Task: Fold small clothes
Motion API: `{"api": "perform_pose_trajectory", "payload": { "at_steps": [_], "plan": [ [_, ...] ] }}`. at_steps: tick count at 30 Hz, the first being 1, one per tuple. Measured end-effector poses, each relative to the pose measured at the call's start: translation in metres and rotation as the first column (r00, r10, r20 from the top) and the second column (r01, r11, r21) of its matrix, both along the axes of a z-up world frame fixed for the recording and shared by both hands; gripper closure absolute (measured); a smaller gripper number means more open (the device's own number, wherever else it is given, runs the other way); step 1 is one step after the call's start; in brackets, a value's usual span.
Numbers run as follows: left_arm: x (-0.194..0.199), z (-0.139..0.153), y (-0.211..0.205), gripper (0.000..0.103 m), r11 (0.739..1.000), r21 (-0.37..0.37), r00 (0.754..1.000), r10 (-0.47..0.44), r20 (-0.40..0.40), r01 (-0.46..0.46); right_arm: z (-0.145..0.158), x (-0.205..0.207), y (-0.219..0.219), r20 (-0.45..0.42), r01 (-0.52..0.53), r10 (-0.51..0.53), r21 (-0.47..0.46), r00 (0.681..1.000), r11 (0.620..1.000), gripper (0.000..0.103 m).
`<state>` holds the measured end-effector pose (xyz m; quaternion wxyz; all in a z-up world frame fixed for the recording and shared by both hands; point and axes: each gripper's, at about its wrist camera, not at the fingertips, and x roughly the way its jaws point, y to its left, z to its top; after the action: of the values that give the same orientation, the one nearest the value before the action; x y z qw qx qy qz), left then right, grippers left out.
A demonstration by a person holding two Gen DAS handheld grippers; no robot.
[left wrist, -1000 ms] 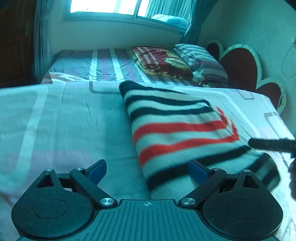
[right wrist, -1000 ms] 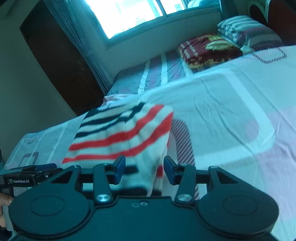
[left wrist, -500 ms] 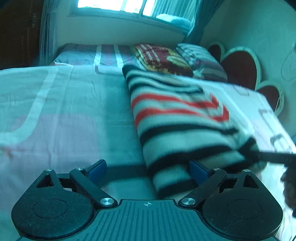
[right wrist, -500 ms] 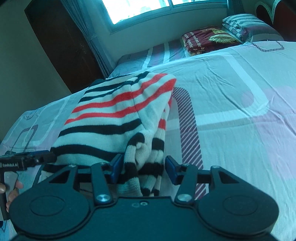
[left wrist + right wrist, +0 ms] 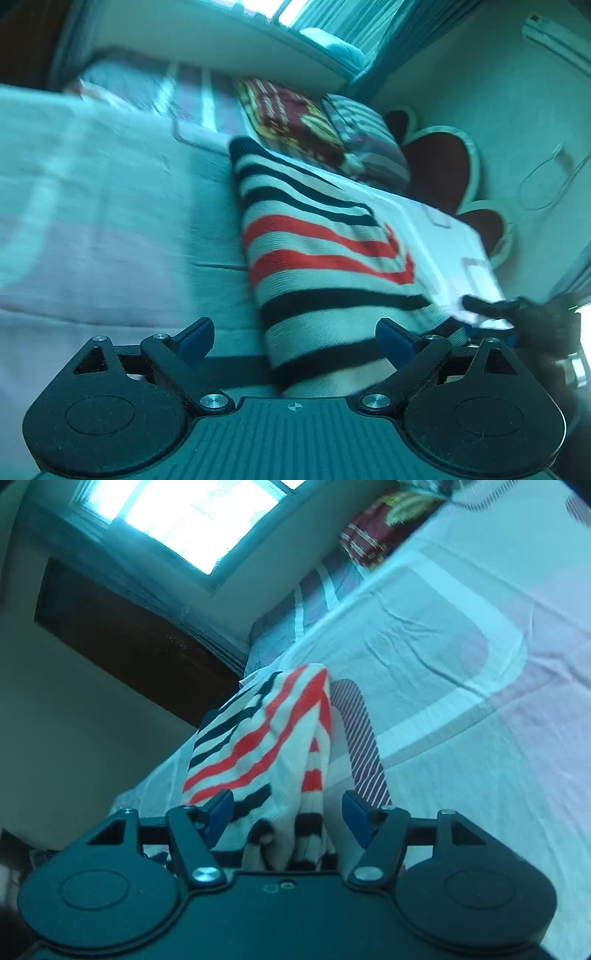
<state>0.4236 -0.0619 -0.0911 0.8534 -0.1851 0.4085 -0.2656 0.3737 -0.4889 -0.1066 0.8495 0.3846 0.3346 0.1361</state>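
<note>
— What is shown of the room?

— A bed (image 5: 110, 229) covered by a pale patterned sheet (image 5: 461, 672) is seen below a bright window (image 5: 192, 513), with pillows (image 5: 295, 122) stacked at the far end beside a heart-shaped headboard (image 5: 443, 158).

— And the garment?

— A striped sweater (image 5: 325, 266) is laid lengthwise on the sheet, its near hem bunched between the spread blue fingers of the left gripper (image 5: 295, 338); nothing is clamped there. Wide bare sheet is left on its left side, while the mattress edge lies close on its right.

— The other tool?

— The right gripper (image 5: 288, 812) is likewise held released, the sweater's folded edge (image 5: 321, 738) gathered between its fingers, unpinched.
</note>
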Motion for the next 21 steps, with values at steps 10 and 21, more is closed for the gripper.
{"api": "perform_pose_trajectory", "payload": {
  "at_steps": [10,21],
  "plan": [
    [0.044,-0.037,-0.011,0.012,0.99,-0.131,0.989,-0.076,-0.128,0.059,-0.034,0.035,-0.002,-0.042,-0.121,0.125,0.099,0.991,0.988,0.039],
    [0.077,-0.045,-0.027,0.033,0.976,-0.199,0.978,-0.119,-0.169,0.084,-0.027,0.071,0.036,0.004,-0.264,0.264,0.024,0.964,0.964,0.043]
  ]
}}
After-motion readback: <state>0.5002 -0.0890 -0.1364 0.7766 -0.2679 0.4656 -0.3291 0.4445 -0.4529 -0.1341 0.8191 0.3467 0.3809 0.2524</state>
